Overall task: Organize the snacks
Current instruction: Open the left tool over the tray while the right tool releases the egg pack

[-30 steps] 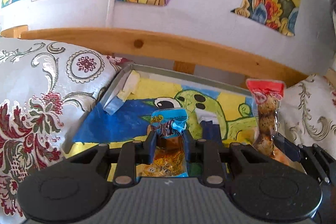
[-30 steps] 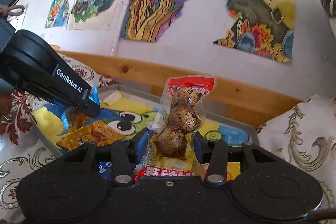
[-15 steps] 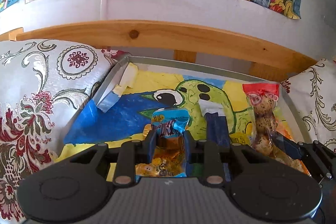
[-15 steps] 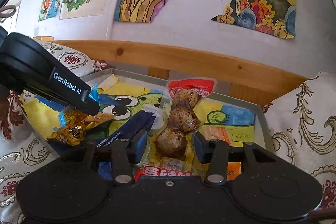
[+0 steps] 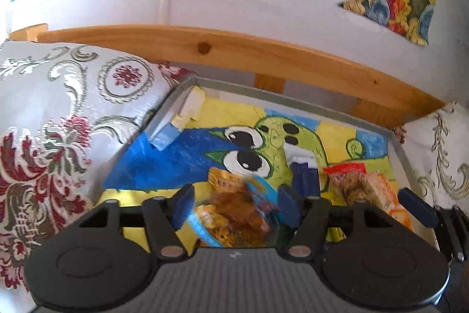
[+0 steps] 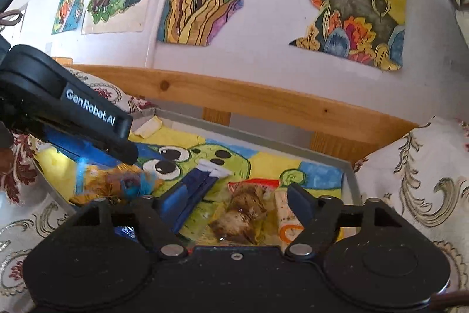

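Grey tray walled between cushions, room left at its far side — left gripper spread around blurred snack packet, right gripper spread wide — egg packet lying between, not pinched.

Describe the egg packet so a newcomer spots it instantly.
Find the grey tray lined with a green cartoon drawing. The clear packet of speckled brown eggs with a red top lies near its right wall, between the open right gripper fingers; neighbours are blue or gold.
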### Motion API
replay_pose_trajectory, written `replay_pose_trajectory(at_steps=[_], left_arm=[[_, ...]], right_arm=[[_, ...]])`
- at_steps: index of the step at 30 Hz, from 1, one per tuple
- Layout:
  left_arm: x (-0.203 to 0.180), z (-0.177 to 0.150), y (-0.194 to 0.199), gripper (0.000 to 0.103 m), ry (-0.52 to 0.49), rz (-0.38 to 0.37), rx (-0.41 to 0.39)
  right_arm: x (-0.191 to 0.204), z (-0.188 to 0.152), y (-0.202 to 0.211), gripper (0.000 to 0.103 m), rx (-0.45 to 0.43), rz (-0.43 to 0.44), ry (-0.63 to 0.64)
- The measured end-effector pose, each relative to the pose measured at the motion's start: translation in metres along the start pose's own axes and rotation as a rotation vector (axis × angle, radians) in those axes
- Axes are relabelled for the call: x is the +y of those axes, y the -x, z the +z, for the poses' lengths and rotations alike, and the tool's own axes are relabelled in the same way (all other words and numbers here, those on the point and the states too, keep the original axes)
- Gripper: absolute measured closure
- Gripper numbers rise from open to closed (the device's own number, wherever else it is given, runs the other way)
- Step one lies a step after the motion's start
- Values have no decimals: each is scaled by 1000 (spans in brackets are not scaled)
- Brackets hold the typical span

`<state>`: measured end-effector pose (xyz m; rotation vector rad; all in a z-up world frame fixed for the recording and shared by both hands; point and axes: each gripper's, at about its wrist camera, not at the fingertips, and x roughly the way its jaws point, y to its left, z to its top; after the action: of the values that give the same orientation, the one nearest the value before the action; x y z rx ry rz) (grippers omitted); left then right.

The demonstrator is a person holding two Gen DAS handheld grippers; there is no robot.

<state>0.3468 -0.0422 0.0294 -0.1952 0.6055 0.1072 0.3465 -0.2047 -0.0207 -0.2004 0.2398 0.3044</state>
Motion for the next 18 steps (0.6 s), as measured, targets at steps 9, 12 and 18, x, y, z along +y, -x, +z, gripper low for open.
replay_pose_trajectory(at_steps=[9, 12, 18], left_arm=[[13, 0, 43, 4, 63, 33, -101], [17, -4, 60, 2, 80, 39, -124], [28, -19, 95, 1, 105, 52, -160]], right_arm=[[-8, 18, 42, 2, -29, -22, -59], [-10, 23, 58, 1, -38, -21, -74], [-7, 28, 89, 1, -64, -36, -100]])
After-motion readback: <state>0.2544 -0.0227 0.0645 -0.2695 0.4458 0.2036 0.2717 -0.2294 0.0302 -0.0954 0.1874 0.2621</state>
